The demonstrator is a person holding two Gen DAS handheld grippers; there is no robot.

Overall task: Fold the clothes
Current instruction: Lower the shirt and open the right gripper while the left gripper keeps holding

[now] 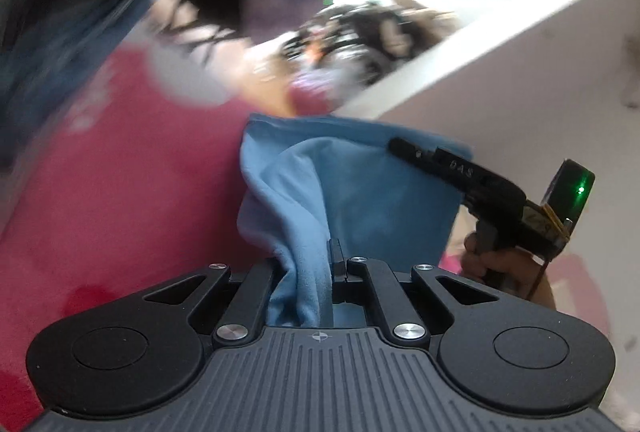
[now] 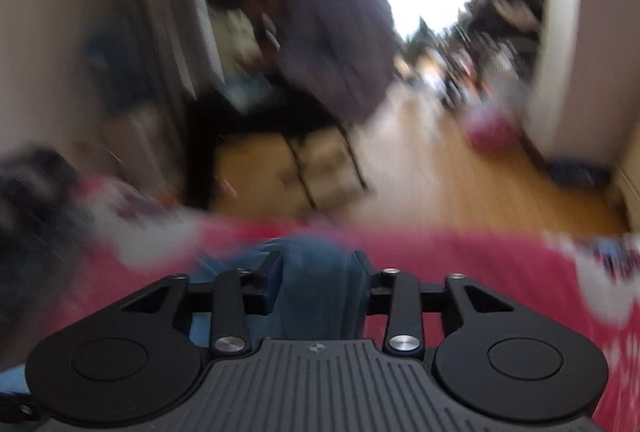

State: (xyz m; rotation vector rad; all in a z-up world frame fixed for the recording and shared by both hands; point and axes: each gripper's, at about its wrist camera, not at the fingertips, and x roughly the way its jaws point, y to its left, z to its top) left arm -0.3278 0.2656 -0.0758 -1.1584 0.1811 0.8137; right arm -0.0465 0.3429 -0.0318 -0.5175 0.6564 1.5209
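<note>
Blue cloth hangs bunched over a pink bed, long axis running away from the left tongs | left tongs tilted down, clenched on its near edge | right tongs tilted down, parted, cloth between, pads not visibly pressing | hand on right handle.
</note>
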